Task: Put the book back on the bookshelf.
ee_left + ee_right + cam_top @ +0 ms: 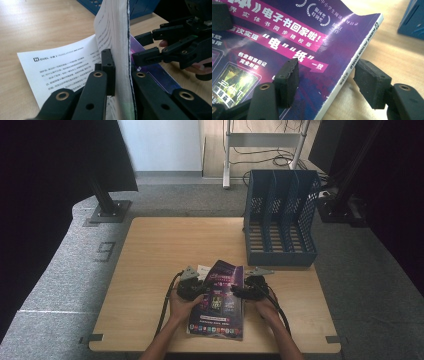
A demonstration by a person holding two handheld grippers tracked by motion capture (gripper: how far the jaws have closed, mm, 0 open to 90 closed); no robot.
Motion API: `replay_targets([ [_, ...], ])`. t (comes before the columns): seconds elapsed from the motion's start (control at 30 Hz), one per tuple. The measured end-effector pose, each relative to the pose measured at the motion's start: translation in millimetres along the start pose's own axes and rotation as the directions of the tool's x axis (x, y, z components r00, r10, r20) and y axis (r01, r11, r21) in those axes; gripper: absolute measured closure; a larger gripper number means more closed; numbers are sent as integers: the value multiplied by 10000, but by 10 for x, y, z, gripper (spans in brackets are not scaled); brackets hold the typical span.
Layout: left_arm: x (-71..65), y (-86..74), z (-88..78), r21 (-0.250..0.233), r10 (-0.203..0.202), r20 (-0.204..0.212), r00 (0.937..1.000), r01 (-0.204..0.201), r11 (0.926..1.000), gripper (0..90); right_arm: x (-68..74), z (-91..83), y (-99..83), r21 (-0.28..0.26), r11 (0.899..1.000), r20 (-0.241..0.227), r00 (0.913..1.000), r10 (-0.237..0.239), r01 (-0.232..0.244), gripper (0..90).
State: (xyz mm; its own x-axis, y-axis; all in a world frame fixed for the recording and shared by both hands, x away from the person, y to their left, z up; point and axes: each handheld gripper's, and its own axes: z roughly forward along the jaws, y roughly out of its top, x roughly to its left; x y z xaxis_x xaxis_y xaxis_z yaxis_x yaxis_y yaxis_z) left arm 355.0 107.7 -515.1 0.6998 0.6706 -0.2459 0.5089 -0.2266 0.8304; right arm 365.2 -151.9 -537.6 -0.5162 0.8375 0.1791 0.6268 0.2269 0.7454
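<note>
My left hand-held gripper [120, 75] clamps the magazine [220, 297]; my right hand-held gripper [327, 80] straddles its spine unclamped; pulling risks tearing pages.

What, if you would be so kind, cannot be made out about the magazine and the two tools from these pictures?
- High view: the hands cover the left tool and the right tool, too small to judge grip.
- Left tool view: the raised pages of the magazine hide part of the cover behind them.
- Right tool view: the spine lies between the pads; whether the near pad presses the cover is unclear.
</note>
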Motion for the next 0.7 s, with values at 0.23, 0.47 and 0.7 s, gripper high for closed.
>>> replay_targets([
  [0.23,75,-96,14,195,-281,-7,9996,281,9994,857,13,17,-36,179,9998,-154,9998,-96,99,377],
  [0.47,140,-145,45,365,-553,-145,9984,558,9978,850,8,54,-51,241,9997,-184,9998,-40,44,371],
  [0.7,163,-164,78,593,-493,-347,9982,513,9969,846,8,76,-46,268,9996,-165,9999,3,1,356],
])
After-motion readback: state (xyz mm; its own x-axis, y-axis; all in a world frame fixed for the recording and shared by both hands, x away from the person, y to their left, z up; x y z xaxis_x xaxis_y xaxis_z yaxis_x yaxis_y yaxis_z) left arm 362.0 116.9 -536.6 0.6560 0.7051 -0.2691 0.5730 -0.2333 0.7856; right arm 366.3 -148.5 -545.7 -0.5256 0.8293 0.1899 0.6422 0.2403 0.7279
